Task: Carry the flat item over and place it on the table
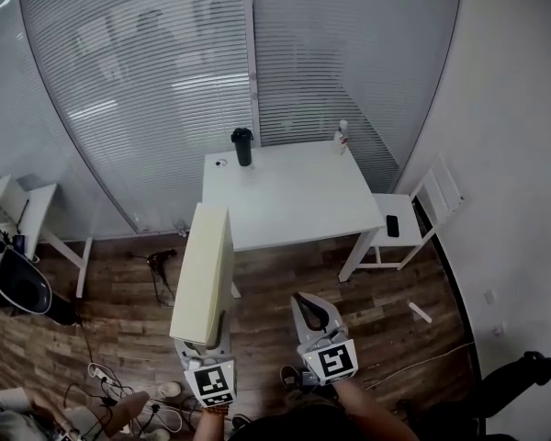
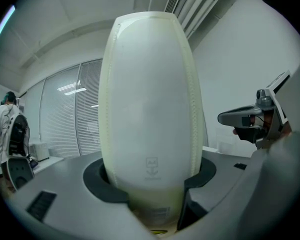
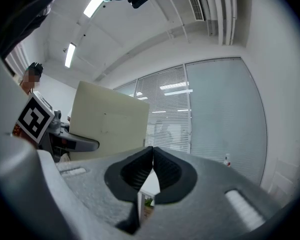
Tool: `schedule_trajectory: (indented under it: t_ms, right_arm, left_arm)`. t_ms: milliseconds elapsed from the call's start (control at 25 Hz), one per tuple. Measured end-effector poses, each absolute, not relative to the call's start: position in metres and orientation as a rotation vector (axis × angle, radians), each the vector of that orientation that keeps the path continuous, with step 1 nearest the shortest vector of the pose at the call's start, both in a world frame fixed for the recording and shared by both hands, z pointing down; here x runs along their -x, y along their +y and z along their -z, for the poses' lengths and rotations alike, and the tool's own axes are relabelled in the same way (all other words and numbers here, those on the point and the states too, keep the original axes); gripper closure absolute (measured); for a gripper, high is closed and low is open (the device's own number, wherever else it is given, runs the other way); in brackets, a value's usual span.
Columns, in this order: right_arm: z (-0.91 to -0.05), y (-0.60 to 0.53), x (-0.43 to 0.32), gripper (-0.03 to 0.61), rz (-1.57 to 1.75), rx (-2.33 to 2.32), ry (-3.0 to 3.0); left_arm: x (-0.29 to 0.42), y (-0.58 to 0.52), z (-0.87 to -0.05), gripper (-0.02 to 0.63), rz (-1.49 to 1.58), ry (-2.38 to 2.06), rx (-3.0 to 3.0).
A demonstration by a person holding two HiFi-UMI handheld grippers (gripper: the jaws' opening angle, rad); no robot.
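Note:
A cream flat cushion (image 1: 204,274) stands on edge in my left gripper (image 1: 202,343), which is shut on its lower end; it reaches toward the near left corner of the white table (image 1: 294,200). In the left gripper view the cushion (image 2: 150,104) fills the middle between the jaws. My right gripper (image 1: 314,315) hangs beside it to the right, shut, with nothing in it. In the right gripper view its gripper (image 3: 152,171) has its pads pressed together, and the cushion (image 3: 110,126) shows at the left.
On the table's far edge stand a black tumbler (image 1: 242,146) and a small white bottle (image 1: 342,136). A white chair (image 1: 413,223) with a phone (image 1: 392,226) on its seat is right of the table. Cables (image 1: 119,384) lie on the wood floor; a white desk (image 1: 37,214) is at left.

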State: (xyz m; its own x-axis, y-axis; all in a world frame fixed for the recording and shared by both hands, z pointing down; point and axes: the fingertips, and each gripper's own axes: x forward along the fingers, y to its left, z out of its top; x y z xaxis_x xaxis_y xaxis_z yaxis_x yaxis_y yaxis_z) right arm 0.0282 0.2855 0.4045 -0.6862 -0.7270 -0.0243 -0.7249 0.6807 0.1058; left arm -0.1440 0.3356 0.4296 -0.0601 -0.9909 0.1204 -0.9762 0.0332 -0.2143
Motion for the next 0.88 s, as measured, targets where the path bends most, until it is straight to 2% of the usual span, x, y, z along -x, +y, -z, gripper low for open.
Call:
schedule_trajectory:
  t_ms: [480,880]
  right_arm:
    - [-0.416,0.233,-0.073,0.580,0.172,-1.206,-2.891]
    - [-0.423,0.220,-0.085,0.580,0.161,-1.213,-2.859]
  left_arm:
    - [0.100,0.295,-0.431,0.327,0.377,2.249,2.067]
    - [0.092,0.264,-0.438,0.325,0.378,2.230,2.089]
